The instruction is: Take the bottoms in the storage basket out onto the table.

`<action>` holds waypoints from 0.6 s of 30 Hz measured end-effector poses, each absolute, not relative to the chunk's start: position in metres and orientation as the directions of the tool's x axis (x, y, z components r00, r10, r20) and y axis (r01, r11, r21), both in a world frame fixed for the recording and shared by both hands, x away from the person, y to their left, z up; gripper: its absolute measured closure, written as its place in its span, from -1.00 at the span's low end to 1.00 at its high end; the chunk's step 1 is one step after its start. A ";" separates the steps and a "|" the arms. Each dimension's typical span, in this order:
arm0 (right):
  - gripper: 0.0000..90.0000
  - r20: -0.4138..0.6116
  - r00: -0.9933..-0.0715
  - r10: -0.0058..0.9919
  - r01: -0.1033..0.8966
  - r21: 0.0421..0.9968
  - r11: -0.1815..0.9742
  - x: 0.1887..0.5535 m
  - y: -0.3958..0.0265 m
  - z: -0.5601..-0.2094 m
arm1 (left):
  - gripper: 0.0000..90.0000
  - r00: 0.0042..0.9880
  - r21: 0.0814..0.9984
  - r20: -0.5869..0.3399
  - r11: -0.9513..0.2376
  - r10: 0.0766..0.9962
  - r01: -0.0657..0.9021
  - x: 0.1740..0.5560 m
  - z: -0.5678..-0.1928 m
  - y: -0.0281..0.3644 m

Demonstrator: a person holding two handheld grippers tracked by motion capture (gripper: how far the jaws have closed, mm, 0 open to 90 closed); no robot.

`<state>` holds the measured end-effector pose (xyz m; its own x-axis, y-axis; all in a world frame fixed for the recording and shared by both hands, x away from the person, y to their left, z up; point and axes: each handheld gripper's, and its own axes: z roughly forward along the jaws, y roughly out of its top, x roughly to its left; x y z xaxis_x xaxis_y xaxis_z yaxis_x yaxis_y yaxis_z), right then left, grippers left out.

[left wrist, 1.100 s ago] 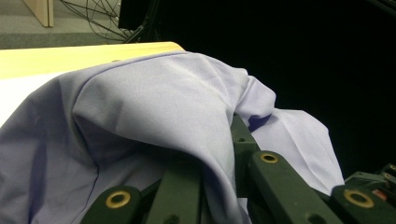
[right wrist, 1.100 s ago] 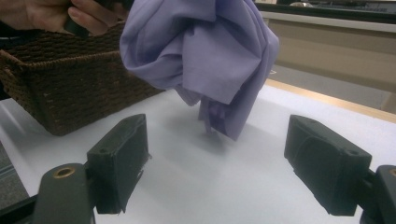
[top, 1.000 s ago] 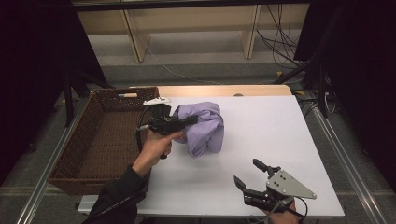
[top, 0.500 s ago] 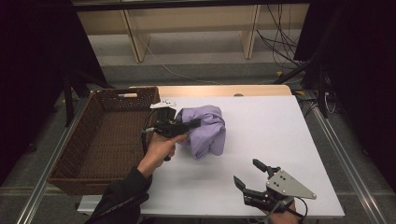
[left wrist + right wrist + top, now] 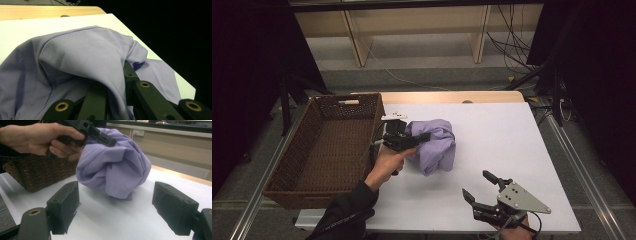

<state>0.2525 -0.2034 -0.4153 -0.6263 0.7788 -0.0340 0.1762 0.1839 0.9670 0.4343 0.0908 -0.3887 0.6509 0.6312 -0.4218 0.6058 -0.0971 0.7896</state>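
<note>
Left gripper is clamped on a bunched lilac cloth, at table centre, three o'clock of the wicker basket. Right gripper waits at five o'clock, jaws apart. Probably next: carry the cloth towards nine o'clock into the basket.

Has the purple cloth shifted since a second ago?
Yes. The purple cloth, clamped in the left gripper, has sunk slightly toward the table's near edge, away from the wicker basket.
</note>
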 end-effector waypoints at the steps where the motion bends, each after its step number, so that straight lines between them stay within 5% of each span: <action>1: -0.50 -0.035 -0.627 0.778 0.175 0.967 0.184 0.253 -0.203 -0.415 | 0.85 0.652 0.790 -0.419 -0.100 0.632 0.604 0.434 -0.390 0.090; 18: -0.50 -0.034 -0.628 0.777 0.175 0.967 0.184 0.252 -0.203 -0.415 | 0.85 0.655 0.781 -0.397 -0.138 0.643 0.609 0.434 -0.402 0.081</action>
<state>0.2524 -0.2033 -0.4153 -0.6284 0.7771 -0.0345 0.1751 0.1845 0.9671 0.4344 0.0813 -0.4024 0.6547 0.6434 -0.3967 0.6092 -0.1385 0.7808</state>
